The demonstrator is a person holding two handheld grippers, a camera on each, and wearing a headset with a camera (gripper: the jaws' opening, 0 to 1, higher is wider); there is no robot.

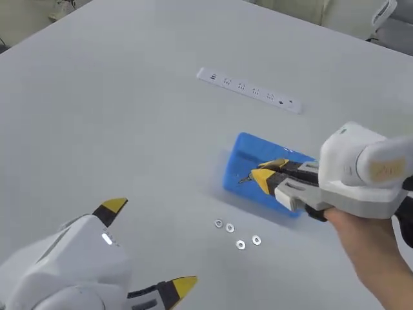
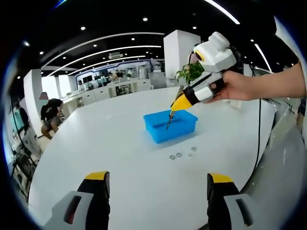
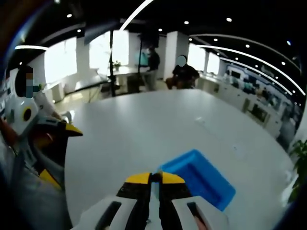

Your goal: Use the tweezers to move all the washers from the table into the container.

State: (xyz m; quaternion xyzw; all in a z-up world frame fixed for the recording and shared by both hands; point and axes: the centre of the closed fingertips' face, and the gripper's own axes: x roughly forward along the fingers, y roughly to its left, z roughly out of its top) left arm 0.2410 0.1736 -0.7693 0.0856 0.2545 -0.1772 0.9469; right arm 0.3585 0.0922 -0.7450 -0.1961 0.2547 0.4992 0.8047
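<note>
White-grey table (image 1: 129,116) takes up most of the head view; bare, matte top.

Left gripper (image 1: 150,244) sits low at the near-left corner of the head view; yellow-tipped jaws spread wide, nothing between them; well apart from the work.

Right gripper (image 1: 260,173) comes in from the right, held in a hand (image 1: 361,239); jaws pressed together on the tweezers (image 2: 169,120); its white body covers the near-right corner of the container in the head view.

Blue container (image 1: 245,154), a rectangular open tray, stands mid-table.

White power strip (image 1: 248,90) lies beyond the container, apart from it, angled across the table.

Tweezers point down from the right jaws, tips over the container's opening; whether they pinch a washer is too small to tell.

Four washers (image 1: 230,228) lie on the bare table near the container's near side, a loose cluster, none touching the tray; two close together, two a little further right.
</note>
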